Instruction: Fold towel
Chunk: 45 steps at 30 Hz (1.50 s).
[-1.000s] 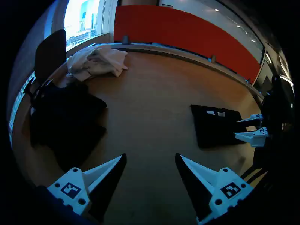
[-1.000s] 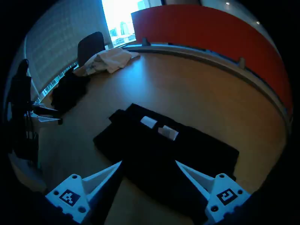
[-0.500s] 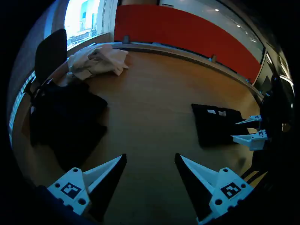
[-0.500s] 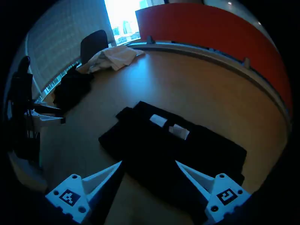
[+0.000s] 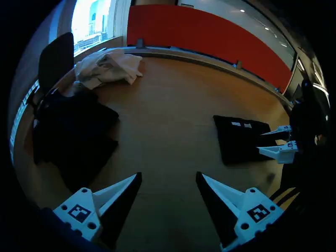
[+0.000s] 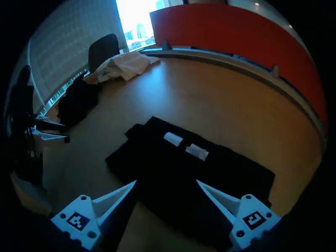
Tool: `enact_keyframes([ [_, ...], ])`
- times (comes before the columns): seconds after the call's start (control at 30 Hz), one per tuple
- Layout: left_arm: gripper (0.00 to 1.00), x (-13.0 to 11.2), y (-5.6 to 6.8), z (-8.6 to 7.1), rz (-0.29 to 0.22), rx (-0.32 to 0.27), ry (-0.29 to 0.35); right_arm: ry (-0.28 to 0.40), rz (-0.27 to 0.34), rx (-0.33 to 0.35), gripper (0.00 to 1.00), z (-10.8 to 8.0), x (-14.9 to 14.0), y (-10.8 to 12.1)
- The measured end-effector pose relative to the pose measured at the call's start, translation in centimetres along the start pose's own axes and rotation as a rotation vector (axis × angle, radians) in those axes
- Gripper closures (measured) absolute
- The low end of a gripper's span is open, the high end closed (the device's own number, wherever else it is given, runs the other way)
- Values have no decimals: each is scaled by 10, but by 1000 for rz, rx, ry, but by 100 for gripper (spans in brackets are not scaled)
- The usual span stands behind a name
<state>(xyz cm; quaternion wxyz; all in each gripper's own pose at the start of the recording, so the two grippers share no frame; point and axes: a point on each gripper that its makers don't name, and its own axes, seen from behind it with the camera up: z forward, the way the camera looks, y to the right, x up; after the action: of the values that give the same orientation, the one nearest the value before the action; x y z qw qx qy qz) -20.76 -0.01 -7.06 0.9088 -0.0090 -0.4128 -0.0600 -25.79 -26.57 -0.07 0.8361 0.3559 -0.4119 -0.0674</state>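
Between the wide-spread fingers of the right gripper (image 6: pixel 166 181), the black towel (image 6: pixel 168 164) is lying flat on the wooden table (image 6: pixel 235 105). These jaws are standing fully open and gripping nothing, hanging right at the towel's near edge. Whether the tips are touching the fabric, I cannot tell. The towel is stretching as a long dark strip from just ahead of the jaws out to their right. Two white labels (image 6: pixel 172 138) are showing on its top side, a little ahead of the fingertips.

Over at the left gripper (image 5: pixel 168 174), the jaws are likewise gaping wide and holding nothing, with bare wood showing between the fingers. Ahead and to the right of these jaws the towel is sitting well apart from them, and the right gripper is poking in at its far side. Off to the left of the jaws, a heap of black cloth (image 5: pixel 71 134) is slumping on the table. Farther ahead on that side, a pile of white cloth (image 5: pixel 109 67) is resting near a dark chair (image 5: pixel 56 59) and a bright window (image 5: pixel 90 21). Beyond it all, a red panel (image 5: pixel 201 33) is running along the table's far edge.
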Motion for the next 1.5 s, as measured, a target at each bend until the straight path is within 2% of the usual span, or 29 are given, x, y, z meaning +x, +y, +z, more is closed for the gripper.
enact_keyframes([
  [0.7, 4, 3, -1, 0, 3, -2, 1, 21, -33, -37, 10, 11, 40, 31],
  [1.5, 4, 4, 2, 4, 1, -3, -5, 42, -39, -43, 10, 8, 52, 38],
])
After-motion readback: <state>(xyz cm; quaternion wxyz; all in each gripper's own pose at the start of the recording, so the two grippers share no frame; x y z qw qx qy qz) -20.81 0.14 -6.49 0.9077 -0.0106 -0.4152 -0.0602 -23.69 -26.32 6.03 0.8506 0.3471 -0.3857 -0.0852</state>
